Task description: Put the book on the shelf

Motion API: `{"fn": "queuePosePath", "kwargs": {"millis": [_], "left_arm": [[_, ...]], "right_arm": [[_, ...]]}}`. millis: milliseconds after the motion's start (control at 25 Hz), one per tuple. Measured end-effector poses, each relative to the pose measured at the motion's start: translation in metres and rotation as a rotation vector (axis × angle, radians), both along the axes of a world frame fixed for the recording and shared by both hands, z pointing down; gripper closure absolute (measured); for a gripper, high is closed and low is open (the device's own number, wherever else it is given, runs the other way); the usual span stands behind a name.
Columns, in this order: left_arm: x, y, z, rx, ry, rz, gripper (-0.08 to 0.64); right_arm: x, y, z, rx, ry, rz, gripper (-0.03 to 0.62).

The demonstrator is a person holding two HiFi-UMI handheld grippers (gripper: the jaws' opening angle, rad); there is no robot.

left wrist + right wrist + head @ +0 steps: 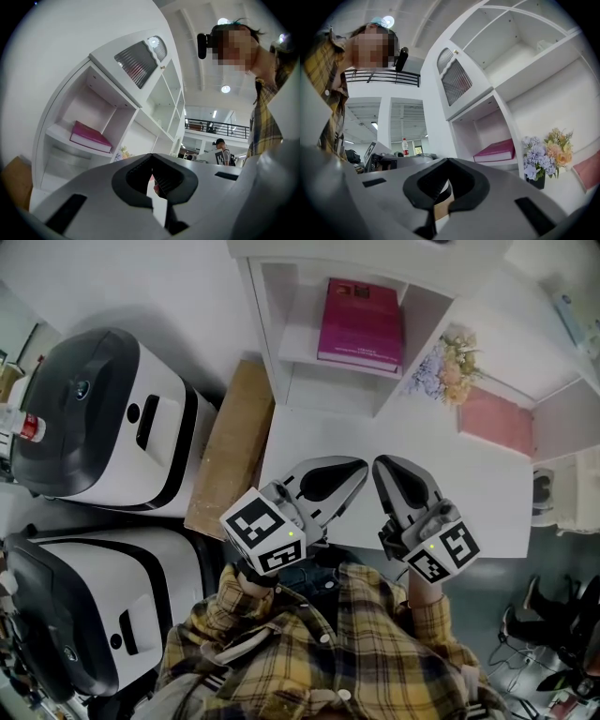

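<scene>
The task looks finished, or as good as finished. The magenta book [361, 322] lies flat, cover up, on a board inside the open compartment of the white shelf [270, 343] at the far side of the scene. It sits fully within the compartment, with its spine towards the front edge of the board, and nothing touches it. Both gripper views show the same thing from lower down: the book rests on its board, well apart from either tool. The left gripper [359, 469] has its jaws brought together with nothing between them. The right gripper [382, 469] is likewise closed and empty. The two sit side by side over the near edge of the white table [469, 488], close to the person's body, with their tips nearly meeting and pointing towards the shelf. Neither one is reaching for anything. Just right of the shelf stands a small bunch of flowers [450, 367], and further right lies a flat pink thing [497, 420] whose nature I cannot make out. To the left are a wooden board [230, 446] and two white and black machines [103, 418], none of them part of the job. Judging from how things lie, the placing is done and nothing remains, unless the book is meant to stand upright rather than lie flat.
</scene>
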State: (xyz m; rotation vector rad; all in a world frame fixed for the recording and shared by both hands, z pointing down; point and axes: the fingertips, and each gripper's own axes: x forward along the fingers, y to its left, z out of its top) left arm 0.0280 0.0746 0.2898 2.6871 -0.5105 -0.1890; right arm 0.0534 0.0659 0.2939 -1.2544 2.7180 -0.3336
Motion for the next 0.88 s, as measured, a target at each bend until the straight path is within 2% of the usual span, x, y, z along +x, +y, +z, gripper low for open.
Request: {"fn": "queuePosePath", "kwargs": {"millis": [280, 880], "left_arm": [[-0.0011, -0.0006, -0.001, 0.047, -0.034, -0.017, 0.54], [-0.0015, 0.0025, -0.0073, 0.123, -0.127, 0.048, 0.54]], "right_arm": [[0.0017, -0.0008, -0.0009, 0.005, -0.005, -0.003, 0.575], [0.0009, -0.0003, -0.0093, 0.032, -0.038, -0.032, 0.575]]}}
